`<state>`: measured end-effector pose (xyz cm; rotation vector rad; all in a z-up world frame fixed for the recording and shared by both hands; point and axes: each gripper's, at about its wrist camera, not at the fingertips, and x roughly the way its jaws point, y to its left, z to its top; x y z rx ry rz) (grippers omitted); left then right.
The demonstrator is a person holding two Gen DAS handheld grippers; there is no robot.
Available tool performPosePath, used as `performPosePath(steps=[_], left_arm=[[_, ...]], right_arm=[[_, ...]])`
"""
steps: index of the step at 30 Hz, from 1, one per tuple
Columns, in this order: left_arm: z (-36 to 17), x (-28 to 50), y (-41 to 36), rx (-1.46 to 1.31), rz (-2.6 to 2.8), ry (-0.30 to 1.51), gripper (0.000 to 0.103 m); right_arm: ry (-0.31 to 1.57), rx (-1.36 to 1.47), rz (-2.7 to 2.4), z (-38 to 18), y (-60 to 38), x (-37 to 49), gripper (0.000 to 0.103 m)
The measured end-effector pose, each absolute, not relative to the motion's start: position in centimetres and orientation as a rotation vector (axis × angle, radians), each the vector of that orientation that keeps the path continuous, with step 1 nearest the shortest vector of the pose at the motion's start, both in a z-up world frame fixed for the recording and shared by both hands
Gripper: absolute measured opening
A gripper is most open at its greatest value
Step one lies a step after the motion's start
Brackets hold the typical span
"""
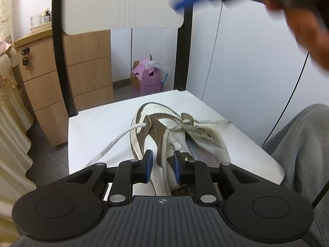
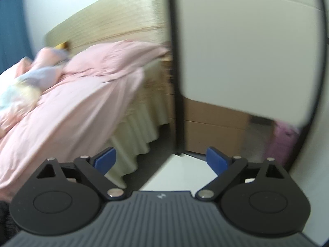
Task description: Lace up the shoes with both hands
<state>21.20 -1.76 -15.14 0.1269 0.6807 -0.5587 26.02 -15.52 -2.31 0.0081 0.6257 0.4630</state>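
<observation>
Shoe (image 1: 164, 135) shows no readable label; left hand-held gripper (image 1: 162, 167) pinches its collar. Right hand-held gripper (image 2: 161, 160) gapes empty, beyond the table (image 1: 98, 131) edge.

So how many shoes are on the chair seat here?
1. A single white and brown shoe lies on the white chair seat, its collar between the left gripper's pads. The right wrist view shows none; a second shoe may lie out of frame.
</observation>
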Motion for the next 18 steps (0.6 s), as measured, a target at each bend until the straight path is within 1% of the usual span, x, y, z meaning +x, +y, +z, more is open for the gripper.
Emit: performPosePath(steps=[9, 11, 12, 13, 15, 16, 17, 18], left_arm=[[-15.6, 21.0, -2.1, 0.127, -0.461, 0.678, 0.024], [-15.8, 21.1, -2.2, 0.123, -0.439, 0.682, 0.023], [-15.9, 21.2, -2.3, 0.121, -0.428, 0.684, 0.021], [-15.9, 21.2, -2.4, 0.119, -0.416, 0.684, 0.019], [-16.0, 21.2, -2.6, 0.122, -0.395, 0.682, 0.017], [-15.9, 21.1, -2.7, 0.123, -0.385, 0.683, 0.016], [-15.9, 21.1, -2.7, 0.125, -0.375, 0.683, 0.014], [-15.9, 21.0, -2.8, 0.127, -0.365, 0.684, 0.013]], right_arm=[[0.670, 0.209, 0.273, -10.9, -19.9, 21.4, 0.094], [0.690, 0.243, 0.269, -12.4, -20.1, 20.8, 0.090], [0.703, 0.257, 0.268, -13.1, -20.1, 20.6, 0.090], [0.714, 0.266, 0.268, -13.5, -20.1, 20.6, 0.088], [0.719, 0.266, 0.281, -13.9, -20.0, 20.6, 0.085], [0.719, 0.262, 0.287, -13.9, -19.9, 20.5, 0.083], [0.721, 0.255, 0.291, -14.0, -19.9, 20.5, 0.077], [0.729, 0.251, 0.297, -14.2, -19.7, 20.6, 0.073]])
